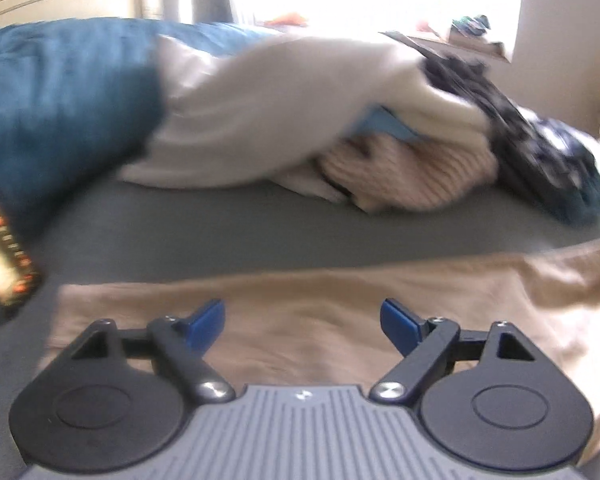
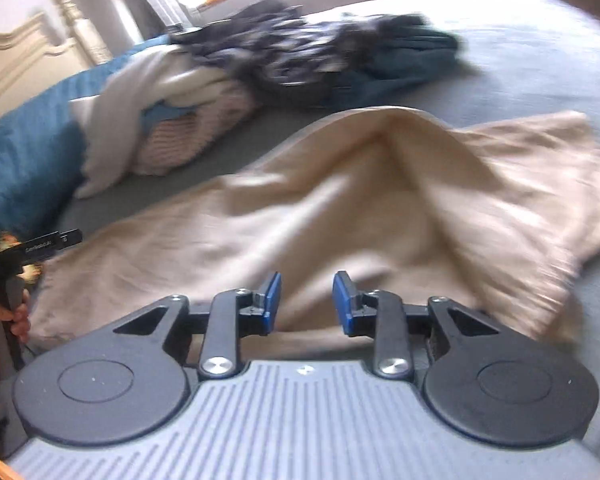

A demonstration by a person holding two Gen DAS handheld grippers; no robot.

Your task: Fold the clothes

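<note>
With both the left gripper (image 1: 302,326) and right gripper (image 2: 306,304) parted and empty over the beige garment (image 2: 340,200) — pinch matching corners, flatten that ridge — then fold.

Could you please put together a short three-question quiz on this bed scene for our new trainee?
1. True or false: the left gripper holds the beige cloth garment between its blue pads.
2. Which lies on top of the clothes pile? A) the dark patterned garment B) the pink ribbed knit C) the beige garment
3. Fill in: the beige garment lies spread on the ___ bedsheet.

Key: 1 false, its jaws stand open and empty; 2 A; 3 grey.
</note>
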